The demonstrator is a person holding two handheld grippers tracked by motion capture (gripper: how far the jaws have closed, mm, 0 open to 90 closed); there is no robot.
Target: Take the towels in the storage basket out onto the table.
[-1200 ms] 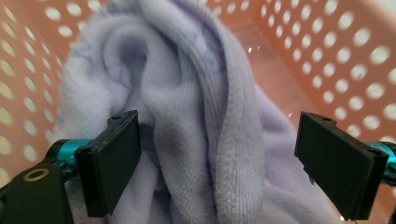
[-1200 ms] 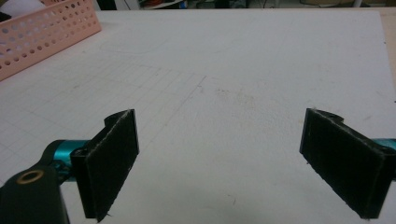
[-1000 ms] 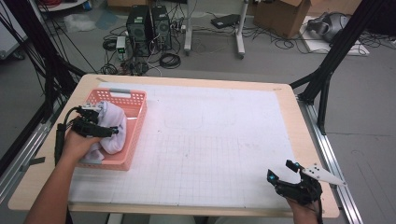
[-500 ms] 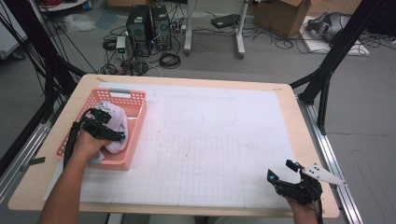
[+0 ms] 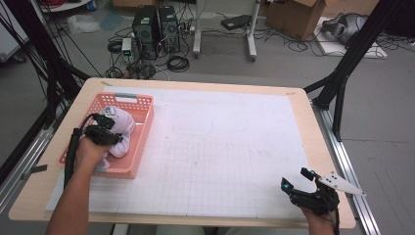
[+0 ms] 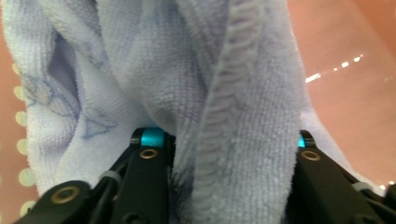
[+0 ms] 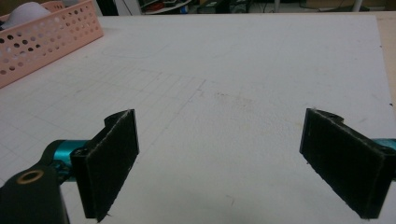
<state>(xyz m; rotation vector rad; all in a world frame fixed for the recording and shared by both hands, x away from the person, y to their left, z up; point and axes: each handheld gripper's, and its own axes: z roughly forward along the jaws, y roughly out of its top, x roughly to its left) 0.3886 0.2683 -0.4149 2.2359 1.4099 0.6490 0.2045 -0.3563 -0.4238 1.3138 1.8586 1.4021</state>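
A pale lilac towel [image 5: 126, 128] lies bunched in a pink perforated basket [image 5: 143, 139] at the table's left. My left gripper [image 5: 106, 131] reaches down into the basket onto the towel. In the left gripper view its jaws have just been closing, and a thick fold of the towel [image 6: 233, 116] fills the gap at the left gripper [image 6: 229, 140] between them. My right gripper [image 5: 295, 179] rests near the table's front right edge. In the right gripper view the right gripper [image 7: 224, 154] stands wide open over the bare mat, with the basket [image 7: 46, 37] far off at the upper left.
A white gridded mat [image 5: 230, 142] covers most of the wooden table [image 5: 320, 147]. Beyond the far edge, computer towers [image 5: 156, 24], cables and cardboard boxes stand on the floor. Black frame struts rise at both sides of the table.
The left hand has shifted slightly toward the basket's middle and its gripper has closed onto the towel. The right gripper has stayed where it was.
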